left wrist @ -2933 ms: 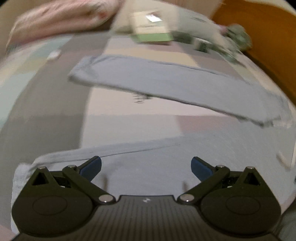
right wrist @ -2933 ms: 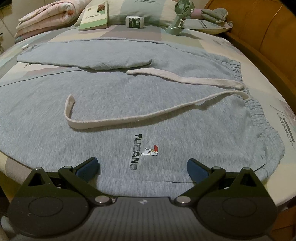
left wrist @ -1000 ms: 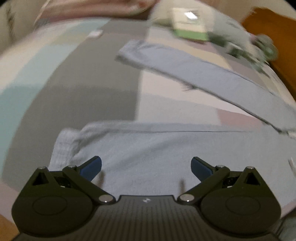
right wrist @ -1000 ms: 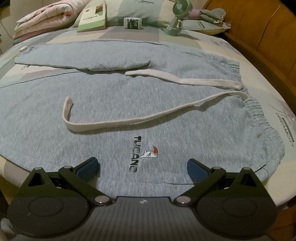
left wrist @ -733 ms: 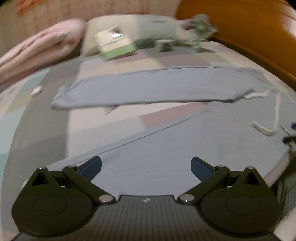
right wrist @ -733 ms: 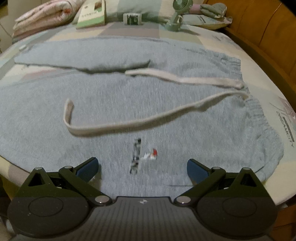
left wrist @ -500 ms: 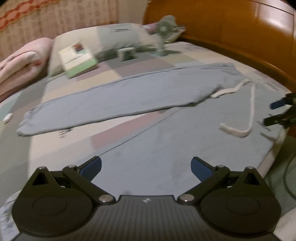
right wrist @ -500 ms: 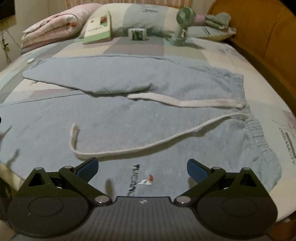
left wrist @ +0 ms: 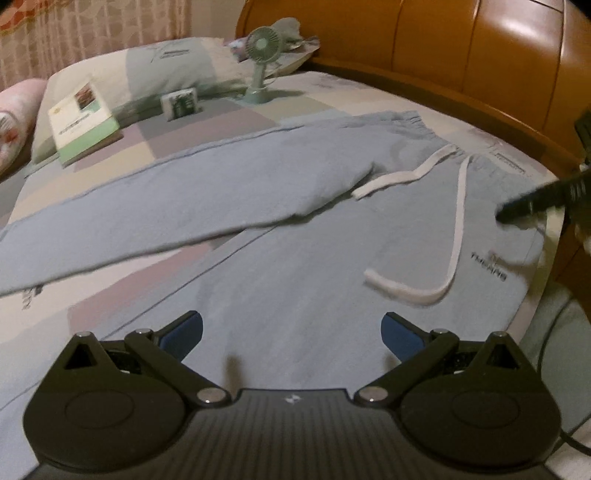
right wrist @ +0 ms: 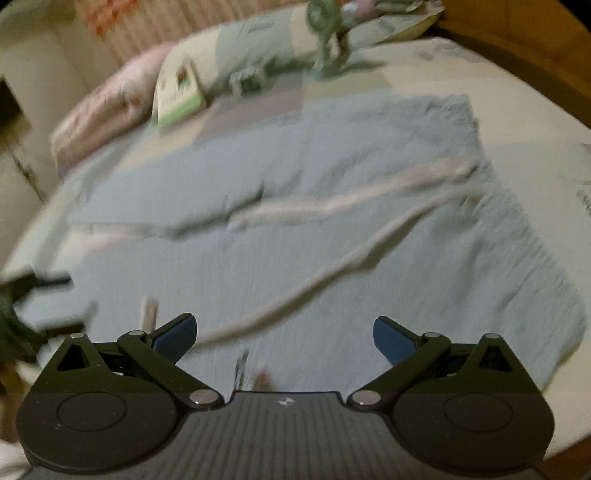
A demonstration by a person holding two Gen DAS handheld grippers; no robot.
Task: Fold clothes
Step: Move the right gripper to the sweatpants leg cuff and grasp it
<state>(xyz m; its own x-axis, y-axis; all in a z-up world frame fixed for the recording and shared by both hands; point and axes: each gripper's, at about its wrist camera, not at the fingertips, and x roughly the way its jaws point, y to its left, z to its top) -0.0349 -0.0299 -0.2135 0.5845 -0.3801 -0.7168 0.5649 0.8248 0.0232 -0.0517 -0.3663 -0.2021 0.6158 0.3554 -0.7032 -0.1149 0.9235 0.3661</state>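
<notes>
Left wrist view: we are holding the left gripper with jaws spread wide and empty above the grey sweatpants, which are lying flat on the bed; their white drawstring is trailing at 2 o'clock. Right wrist view, blurred: the right gripper is likewise gaping wide, gripping nothing, over the sweatpants.

We see a bed with a patchwork sheet filling most of the frame, a glossy wooden headboard curving across the upper right. A curtain hangs at upper left. At the top lie a pillow, a book, and a small green fan. Light is dim and warm.
</notes>
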